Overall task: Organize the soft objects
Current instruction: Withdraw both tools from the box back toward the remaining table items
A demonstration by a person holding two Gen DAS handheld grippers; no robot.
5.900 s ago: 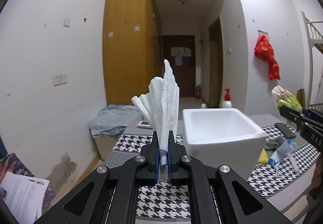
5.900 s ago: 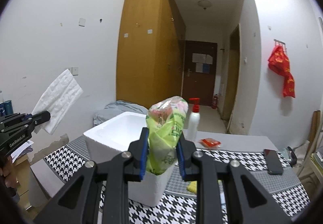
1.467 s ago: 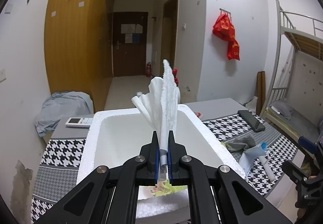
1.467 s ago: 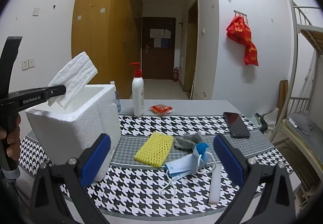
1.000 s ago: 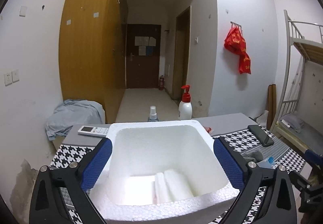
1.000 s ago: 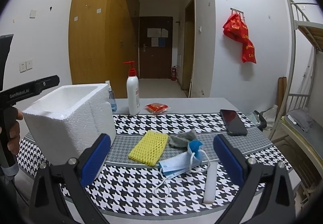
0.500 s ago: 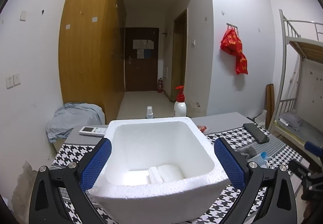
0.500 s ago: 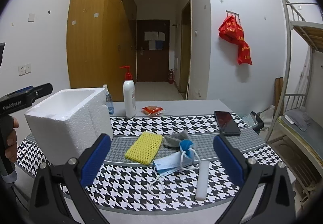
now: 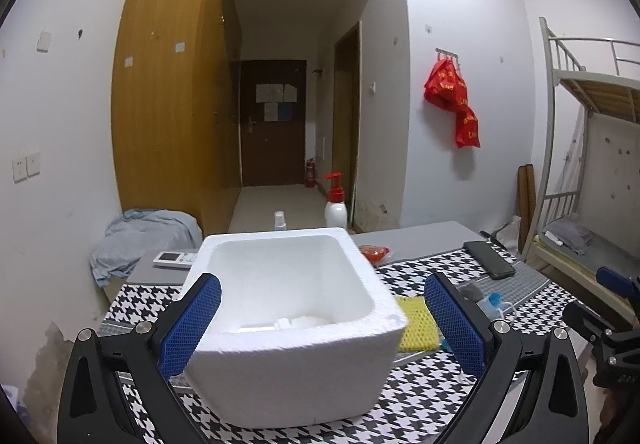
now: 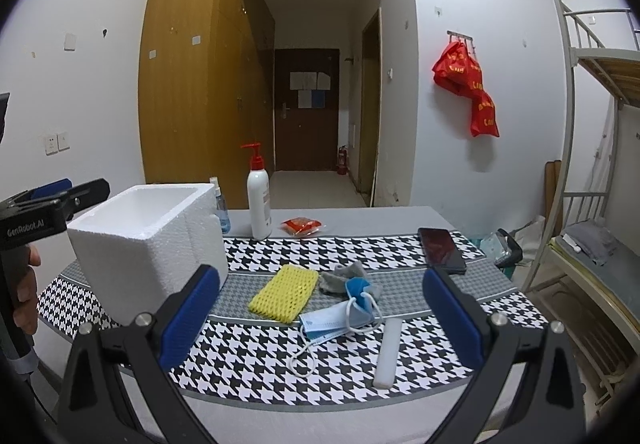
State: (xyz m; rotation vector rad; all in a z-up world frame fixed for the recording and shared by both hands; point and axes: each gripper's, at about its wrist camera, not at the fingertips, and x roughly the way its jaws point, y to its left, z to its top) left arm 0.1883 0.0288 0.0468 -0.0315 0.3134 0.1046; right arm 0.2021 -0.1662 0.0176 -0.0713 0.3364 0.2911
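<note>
A white foam box (image 9: 296,356) stands on the houndstooth table, with white folded tissue (image 9: 298,321) lying on its floor. My left gripper (image 9: 322,320) is open and empty, just in front of the box. The box also shows at the left in the right wrist view (image 10: 156,236). My right gripper (image 10: 320,308) is open and empty above the table's front edge. Ahead of it lie a yellow foam net (image 10: 285,294), a grey cloth (image 10: 340,278), a blue face mask (image 10: 340,318) and a white foam stick (image 10: 387,352).
A pump bottle (image 10: 258,196), a small spray bottle (image 10: 220,214), a red packet (image 10: 302,226) and a black phone (image 10: 442,250) stand or lie on the table's far side. A remote (image 9: 176,259) lies behind the box. A bunk bed (image 10: 592,164) is at the right.
My left gripper opened and dropped the white tissue into the foam box, then pulled back and lower. My right gripper, earlier shut on a green bag, is open and drew back slightly.
</note>
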